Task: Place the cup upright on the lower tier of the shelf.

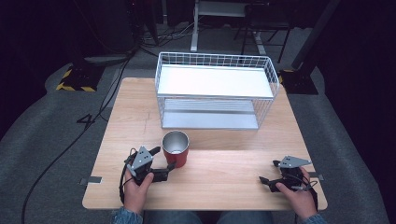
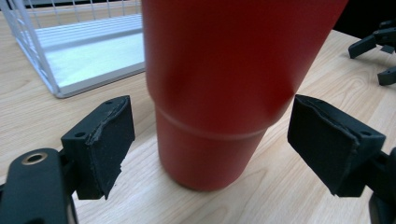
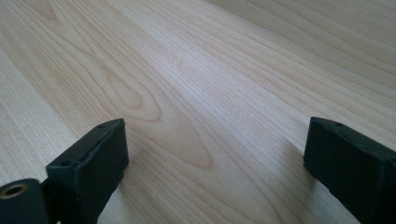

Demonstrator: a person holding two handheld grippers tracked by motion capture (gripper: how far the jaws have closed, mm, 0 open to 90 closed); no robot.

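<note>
A red tumbler [image 1: 176, 148] with a steel inside stands upright on the wooden table [image 1: 224, 168], left of centre. My left gripper [image 1: 163, 162] is open, one jaw on each side of the tumbler [image 2: 219, 93] near its base, neither pad touching it. The left gripper [image 2: 212, 144] pads [image 2: 109, 144] stand wide of the cup's narrow foot. My right gripper [image 1: 269, 172] rests low near the table's front right, open, with bare wood between the jaws. In the right gripper view the right gripper [image 3: 215, 168] shows nothing between its pads [image 3: 100, 158].
A white wire basket rack [image 1: 215, 88] with two shelves stands at the back of the table, its open front facing me; its corner [image 2: 42, 60] shows behind the tumbler. Dark floor, cables and stands surround the table.
</note>
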